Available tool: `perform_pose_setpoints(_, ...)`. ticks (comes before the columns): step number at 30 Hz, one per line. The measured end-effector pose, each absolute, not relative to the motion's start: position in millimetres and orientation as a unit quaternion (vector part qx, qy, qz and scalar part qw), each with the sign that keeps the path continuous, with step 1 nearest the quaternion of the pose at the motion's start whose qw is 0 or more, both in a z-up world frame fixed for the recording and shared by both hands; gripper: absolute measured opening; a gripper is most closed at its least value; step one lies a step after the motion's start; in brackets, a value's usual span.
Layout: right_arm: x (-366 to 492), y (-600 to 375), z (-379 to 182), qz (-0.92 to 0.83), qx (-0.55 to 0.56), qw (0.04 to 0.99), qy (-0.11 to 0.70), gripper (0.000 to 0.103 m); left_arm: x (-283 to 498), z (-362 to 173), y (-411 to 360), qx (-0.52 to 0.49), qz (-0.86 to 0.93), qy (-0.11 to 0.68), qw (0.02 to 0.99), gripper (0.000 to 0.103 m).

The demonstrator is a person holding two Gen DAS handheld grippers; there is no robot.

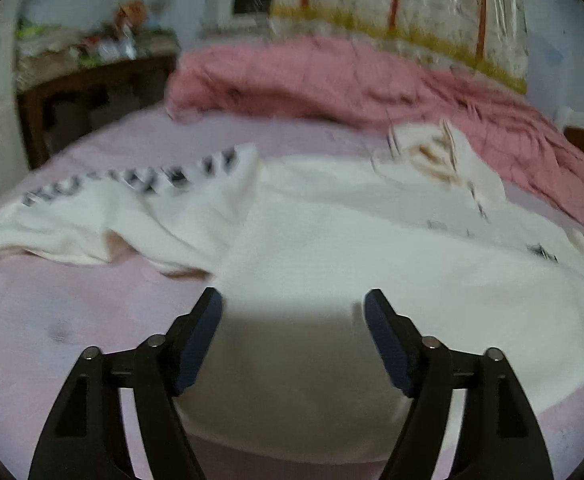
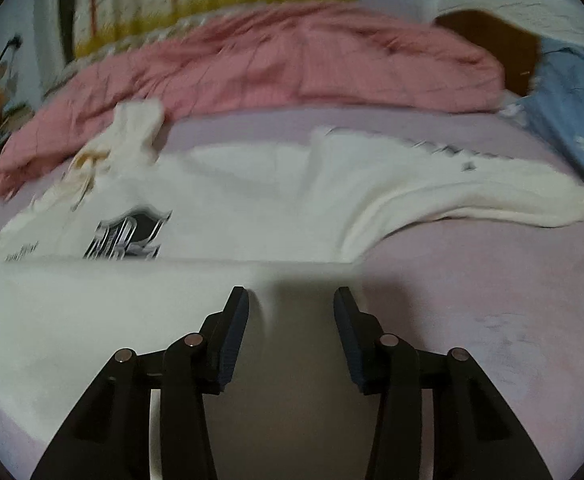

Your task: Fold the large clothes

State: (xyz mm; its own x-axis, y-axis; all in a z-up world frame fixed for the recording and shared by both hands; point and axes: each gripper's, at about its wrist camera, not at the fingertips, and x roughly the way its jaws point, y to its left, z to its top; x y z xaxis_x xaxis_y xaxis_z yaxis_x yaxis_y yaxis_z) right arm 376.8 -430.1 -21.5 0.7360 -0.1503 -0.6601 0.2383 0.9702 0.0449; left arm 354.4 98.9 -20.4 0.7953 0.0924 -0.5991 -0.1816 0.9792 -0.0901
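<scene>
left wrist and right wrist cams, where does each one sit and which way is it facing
Left wrist: on the left gripper, looking down across the white sweatshirt on the bed sheet toward the pink quilt; only its own open fingers show.
Right wrist: on the right gripper, facing the same way over the sweatshirt's hem; its own fingers, apart, and a blue pillow show.
Shared: sweatshirt, sheet, quilt, patterned curtain. Neither shows the person.

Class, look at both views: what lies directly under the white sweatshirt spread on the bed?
The white sweatshirt lies on the pale pink bedsheet, which shows around it. Anything beneath its body is covered and cannot be seen.
</scene>
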Motion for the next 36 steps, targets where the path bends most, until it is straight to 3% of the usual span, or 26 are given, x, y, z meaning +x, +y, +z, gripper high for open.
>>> perform_pose_setpoints(1,370.3,-430.3,-17.4,-0.145,0.057,0.931,0.33,0.051,347.7,-17.3,102.6,-0.08,0.089,0.295,0.948,0.086)
perform_pose_setpoints(3,360.8,-429.8,-12.4,-0.19,0.05,0.929,0.313,0.079,344.9,-17.4,115.6,-0.108,0.105,0.287,0.946,0.087)
perform_pose_setpoints(5,368.4,-434.9,-17.3,-0.156,0.069,0.927,0.333,0.08,355.3,-26.4,131.3,-0.136,0.114,0.318,0.932,0.087)
perform_pose_setpoints(7,385.5,-445.1,-32.8,-0.125,0.099,0.908,0.387,0.072,374.2,-44.4,140.9,-0.154,0.107,0.379,0.906,0.087)
perform_pose_setpoints(8,390.3,-447.5,-37.0,-0.108,0.111,0.903,0.401,0.047,380.6,-50.7,141.5,-0.154,0.102,0.399,0.898,0.086)
perform_pose_setpoints(9,392.5,-447.8,-37.3,-0.08,0.123,0.903,0.403,0.027,378.9,-48.1,138.3,-0.146,0.098,0.39,0.904,0.069)
perform_pose_setpoints(10,391.3,-442.1,-30.4,-0.067,0.11,0.913,0.387,0.018,373.6,-44.3,134.0,-0.137,0.091,0.376,0.912,0.042)
perform_pose_setpoints(11,386.7,-434.4,-21.3,-0.061,0.085,0.929,0.355,0.014,369.7,-42.1,129.7,-0.127,0.087,0.369,0.917,0.032)
perform_pose_setpoints(13,380.1,-420.5,-0.4,-0.065,0.035,0.951,0.301,0.012,362.5,-40.6,128.0,-0.128,0.09,0.353,0.923,0.013)
perform_pose_setpoints(15,384.8,-415.1,11.9,-0.079,0.02,0.954,0.288,0.012,350.8,-37.3,138.3,-0.159,0.094,0.33,0.926,0.009)
perform_pose_setpoints(20,409.8,-416.1,-12.8,-0.113,0.022,0.935,0.335,0.012,340.1,-42.6,154.8,-0.197,0.113,0.326,0.918,0.007)
perform_pose_setpoints(22,425.1,-423.4,-32.8,-0.11,0.032,0.909,0.401,0.013,348.2,-46.2,147.1,-0.174,0.12,0.346,0.914,0.007)
perform_pose_setpoints(24,427.1,-427.4,-30.5,-0.106,0.048,0.91,0.398,0.014,348.9,-43.8,136.8,-0.144,0.135,0.347,0.917,0.007)
perform_pose_setpoints(28,417.2,-435.9,-25.9,-0.096,0.07,0.917,0.381,0.018,349.9,-45.9,136.8,-0.136,0.138,0.355,0.915,0.008)
perform_pose_setpoints(31,387.2,-439.1,-7.0,-0.111,0.078,0.938,0.32,0.03,343.5,-42.2,136.9,-0.133,0.137,0.339,0.921,0.011)
perform_pose_setpoints(32,374.1,-438.0,0.8,-0.105,0.079,0.947,0.293,0.038,341.3,-39.5,132.3,-0.119,0.143,0.332,0.925,0.011)
perform_pose_setpoints(33,363.1,-436.8,8.0,-0.094,0.079,0.953,0.276,0.057,339.2,-36.5,125.4,-0.1,0.146,0.324,0.93,0.011)
perform_pose_setpoints(35,343.9,-432.5,14.0,-0.074,0.078,0.959,0.264,0.069,335.3,-30.4,111.1,-0.066,0.134,0.304,0.941,0.011)
perform_pose_setpoints(36,335.5,-428.9,12.6,-0.053,0.078,0.958,0.271,0.069,333.0,-28.0,105.7,-0.055,0.124,0.295,0.946,0.011)
